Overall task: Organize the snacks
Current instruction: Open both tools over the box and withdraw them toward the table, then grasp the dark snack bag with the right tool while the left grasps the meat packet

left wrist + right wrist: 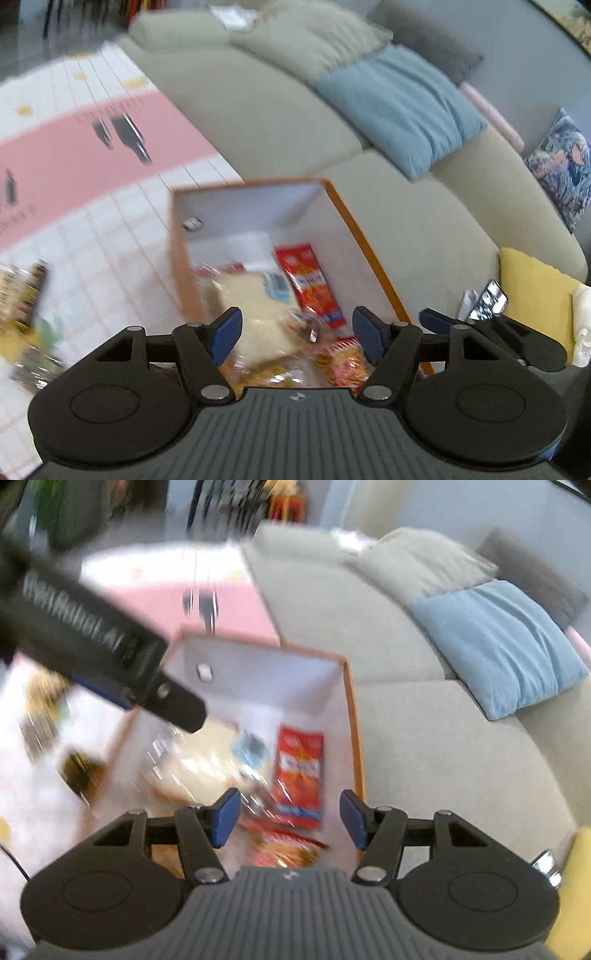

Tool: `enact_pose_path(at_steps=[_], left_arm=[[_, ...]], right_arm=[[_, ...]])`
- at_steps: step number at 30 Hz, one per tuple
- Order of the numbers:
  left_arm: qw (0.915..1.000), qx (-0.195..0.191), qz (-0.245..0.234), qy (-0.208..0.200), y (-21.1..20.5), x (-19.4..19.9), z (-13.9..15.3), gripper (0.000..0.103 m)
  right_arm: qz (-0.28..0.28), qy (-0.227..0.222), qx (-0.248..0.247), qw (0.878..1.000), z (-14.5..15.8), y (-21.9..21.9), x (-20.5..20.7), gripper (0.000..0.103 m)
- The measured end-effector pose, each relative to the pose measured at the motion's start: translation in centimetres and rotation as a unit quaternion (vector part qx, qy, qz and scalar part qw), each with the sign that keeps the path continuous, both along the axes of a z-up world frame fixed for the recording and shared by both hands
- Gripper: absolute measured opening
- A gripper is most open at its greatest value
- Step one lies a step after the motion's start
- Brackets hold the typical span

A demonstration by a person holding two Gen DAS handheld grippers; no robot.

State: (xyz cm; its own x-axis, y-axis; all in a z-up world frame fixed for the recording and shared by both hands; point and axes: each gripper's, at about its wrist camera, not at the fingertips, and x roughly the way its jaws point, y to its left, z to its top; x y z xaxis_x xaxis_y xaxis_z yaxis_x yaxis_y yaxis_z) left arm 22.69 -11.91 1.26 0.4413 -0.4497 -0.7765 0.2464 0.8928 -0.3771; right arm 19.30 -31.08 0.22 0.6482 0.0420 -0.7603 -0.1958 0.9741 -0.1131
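Observation:
An orange box (369, 251) with a white inside stands on the floor against the sofa. In it lie a red snack packet (310, 280), a pale bread bag (255, 306) and an orange-red packet (343, 365). My left gripper (295, 328) hovers open above the box with nothing between its blue pads. Over the same box (354, 738), my right gripper (290, 814) is open and empty too, above the red packet (301, 771) and bread bag (199, 768). The left gripper's black body (110, 646) crosses the upper left of the right wrist view.
A grey-green sofa (258, 103) with a blue cushion (399, 107) runs behind and right of the box. A yellow cushion (532, 288) and a phone (489, 299) lie at the right. Loose snacks (26, 295) sit on the pink-and-white mat (92, 158) at the left.

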Motion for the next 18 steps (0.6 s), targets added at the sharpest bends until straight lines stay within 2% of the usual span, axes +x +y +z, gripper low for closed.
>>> enact_pose_path(at_steps=[5, 10, 14, 18], left_arm=[[0.9974, 0.016, 0.027, -0.065, 3.9, -2.6, 2.1, 0.080], [0.9917, 0.058, 0.057, -0.100, 7.4, -4.8, 2.5, 0.080], [0.9882, 0.076, 0.083, -0.103, 10.3, -6.3, 1.9, 0.080], [0.9877, 0.082, 0.101, -0.086, 13.0, -7.4, 0.6, 0.080]], right_arm=[[-0.003, -0.060, 0.054, 0.997, -0.2, 3.8, -2.4, 0.059], [-0.003, -0.095, 0.100, 0.991, -0.1, 7.3, -3.8, 0.059], [0.014, -0.108, 0.131, 0.985, -0.1, 10.0, -5.1, 0.059], [0.045, -0.101, 0.121, 0.986, -1.0, 12.6, -6.1, 0.064]])
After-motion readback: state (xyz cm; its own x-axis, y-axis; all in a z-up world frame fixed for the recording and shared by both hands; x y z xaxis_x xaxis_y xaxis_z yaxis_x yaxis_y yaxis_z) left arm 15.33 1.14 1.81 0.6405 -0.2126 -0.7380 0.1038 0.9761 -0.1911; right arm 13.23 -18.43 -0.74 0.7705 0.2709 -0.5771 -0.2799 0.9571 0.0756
